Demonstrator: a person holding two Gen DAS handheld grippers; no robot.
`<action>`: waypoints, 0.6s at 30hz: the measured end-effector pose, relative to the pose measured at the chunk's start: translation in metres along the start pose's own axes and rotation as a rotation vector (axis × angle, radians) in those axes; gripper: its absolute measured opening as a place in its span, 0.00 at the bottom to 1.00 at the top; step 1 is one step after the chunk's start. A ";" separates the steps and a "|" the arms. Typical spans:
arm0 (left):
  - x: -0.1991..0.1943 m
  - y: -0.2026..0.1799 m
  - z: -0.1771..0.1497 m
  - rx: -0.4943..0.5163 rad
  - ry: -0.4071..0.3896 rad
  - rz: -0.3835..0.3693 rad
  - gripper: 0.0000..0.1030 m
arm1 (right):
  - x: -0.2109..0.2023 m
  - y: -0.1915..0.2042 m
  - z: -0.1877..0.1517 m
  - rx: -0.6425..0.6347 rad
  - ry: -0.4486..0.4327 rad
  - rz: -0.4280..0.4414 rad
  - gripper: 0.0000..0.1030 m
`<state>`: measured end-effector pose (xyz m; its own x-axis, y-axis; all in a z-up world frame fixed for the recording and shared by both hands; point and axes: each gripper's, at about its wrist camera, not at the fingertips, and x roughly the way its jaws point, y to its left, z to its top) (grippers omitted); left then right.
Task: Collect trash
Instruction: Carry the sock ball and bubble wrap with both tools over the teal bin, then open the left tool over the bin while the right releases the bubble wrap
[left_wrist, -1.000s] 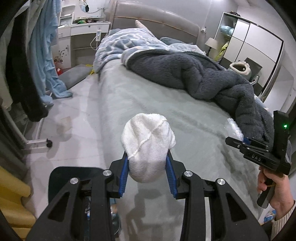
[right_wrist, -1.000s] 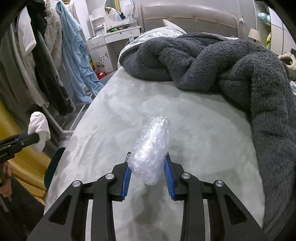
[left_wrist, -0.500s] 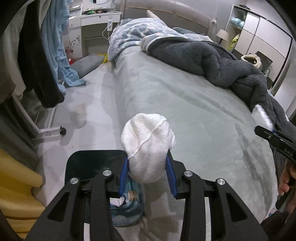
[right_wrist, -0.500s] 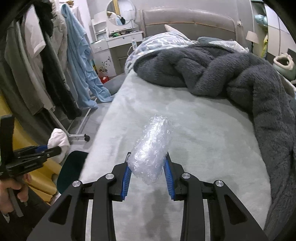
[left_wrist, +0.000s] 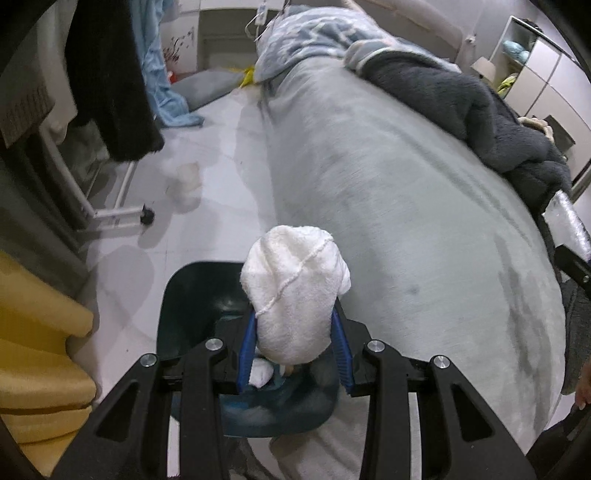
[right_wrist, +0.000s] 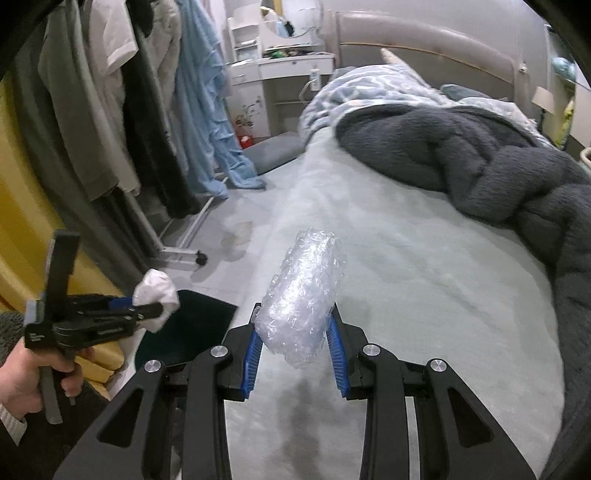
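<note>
My left gripper (left_wrist: 293, 354) is shut on a wad of white fluffy cloth (left_wrist: 293, 291), which hangs right over a dark green trash bin (left_wrist: 195, 306) on the floor beside the bed. Bits of trash lie in the bin's bottom. In the right wrist view the same left gripper (right_wrist: 155, 312) holds the white cloth (right_wrist: 155, 293) over the bin (right_wrist: 192, 328), a hand gripping its handle. My right gripper (right_wrist: 295, 349) is shut on a roll of clear bubble wrap (right_wrist: 301, 295), held above the grey bed (right_wrist: 424, 280) near its left edge.
A dark grey fleece blanket (right_wrist: 480, 166) and a blue patterned quilt (left_wrist: 317, 33) lie at the bed's far end. A clothes rack (right_wrist: 122, 110) with hanging garments stands left of the floor strip. Yellow cushions (left_wrist: 33, 354) sit at the lower left.
Both grippers have swung left from over the bed toward the floor side. The left one has come down over the trash bin, and the right one now nears the bed's edge.
</note>
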<state>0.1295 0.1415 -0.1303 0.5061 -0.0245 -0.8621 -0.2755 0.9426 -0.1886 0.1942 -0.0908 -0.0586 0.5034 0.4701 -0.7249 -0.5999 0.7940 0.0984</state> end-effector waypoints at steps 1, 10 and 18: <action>0.003 0.004 -0.002 -0.006 0.015 -0.003 0.38 | 0.003 0.005 0.001 -0.006 0.005 0.011 0.32; 0.034 0.047 -0.014 -0.094 0.155 0.012 0.38 | 0.038 0.066 0.018 -0.083 0.045 0.106 0.32; 0.062 0.073 -0.034 -0.160 0.283 0.002 0.39 | 0.074 0.080 0.028 -0.108 0.091 0.134 0.32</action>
<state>0.1131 0.1975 -0.2131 0.2639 -0.1354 -0.9550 -0.4130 0.8789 -0.2387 0.2009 0.0177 -0.0856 0.3587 0.5282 -0.7696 -0.7234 0.6784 0.1284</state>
